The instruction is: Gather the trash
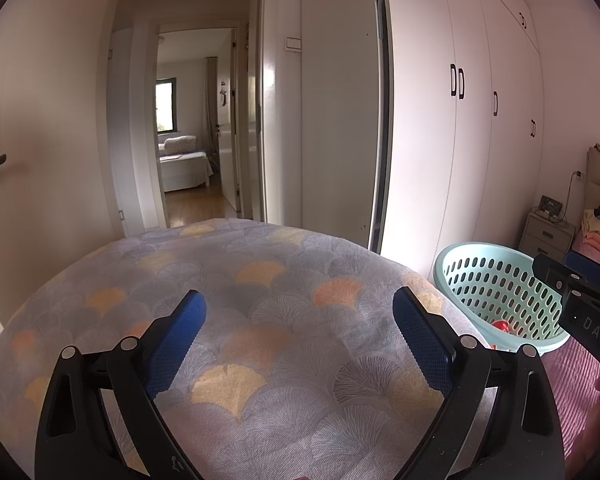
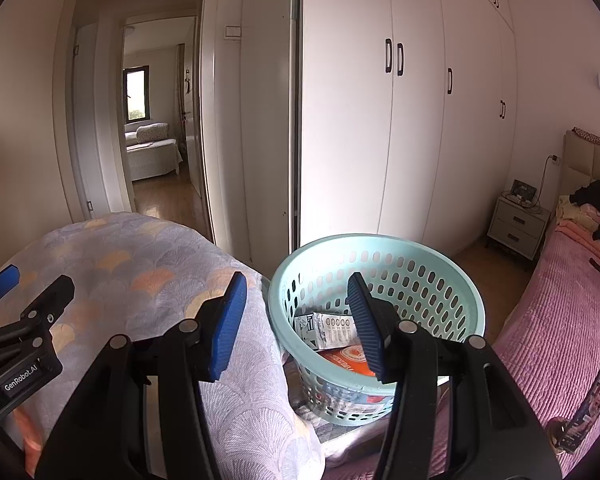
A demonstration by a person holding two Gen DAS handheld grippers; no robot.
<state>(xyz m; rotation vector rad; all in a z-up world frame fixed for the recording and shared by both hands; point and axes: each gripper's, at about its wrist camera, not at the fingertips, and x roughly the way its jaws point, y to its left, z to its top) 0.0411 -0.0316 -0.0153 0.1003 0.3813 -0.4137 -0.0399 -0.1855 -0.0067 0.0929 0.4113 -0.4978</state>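
Note:
A pale green perforated basket [image 2: 376,256] stands on the bed beside a quilt-covered mound. Inside it lie a grey-and-white printed carton [image 2: 330,330] and an orange packet [image 2: 346,360]. My right gripper [image 2: 296,320] hovers open at the basket's near rim, nothing between its blue pads. In the left wrist view the same basket [image 1: 496,276] sits to the right with a red item [image 1: 501,326] at its bottom. My left gripper [image 1: 300,336] is open over the patterned quilt [image 1: 260,280], empty. The right gripper's black body [image 1: 580,300] shows at that view's right edge.
White wardrobe doors [image 2: 380,120] stand behind the basket. A pink bedspread [image 2: 560,320] with clothes and a phone [image 2: 592,404] lies to the right. A nightstand [image 2: 518,224] sits by the wall. An open doorway [image 2: 156,120] leads to another room.

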